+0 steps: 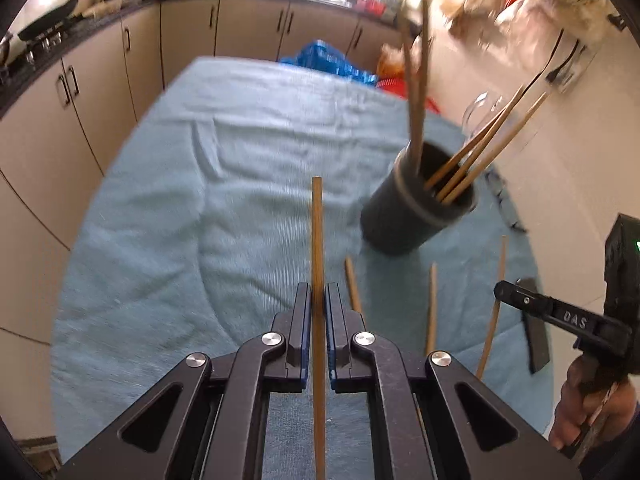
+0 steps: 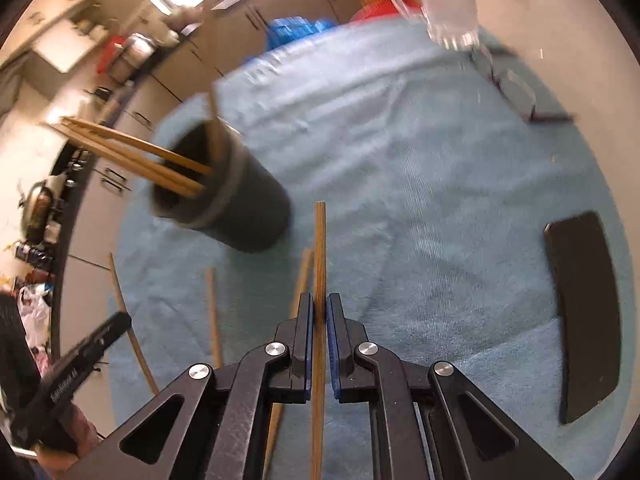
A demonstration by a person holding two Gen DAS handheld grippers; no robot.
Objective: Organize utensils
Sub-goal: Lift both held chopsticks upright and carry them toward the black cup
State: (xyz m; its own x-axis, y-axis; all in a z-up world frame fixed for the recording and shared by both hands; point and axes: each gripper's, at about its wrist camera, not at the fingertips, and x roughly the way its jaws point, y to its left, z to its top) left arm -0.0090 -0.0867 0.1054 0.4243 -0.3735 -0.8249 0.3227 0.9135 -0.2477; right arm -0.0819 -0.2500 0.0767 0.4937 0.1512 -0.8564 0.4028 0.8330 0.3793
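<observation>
The left claw is clenched on a wooden chopstick whose lower end runs out of frame beneath it. To its right, three loose chopsticks lie on the blue towel over the counter, partly hidden by the claw's linkage. Further right stands the dark cup holding more chopsticks, blurred at their tops. The left view alone shows the other tool's handle at its right edge. The right claw grips its own chopstick; only this view shows the black flat object clearly.
</observation>
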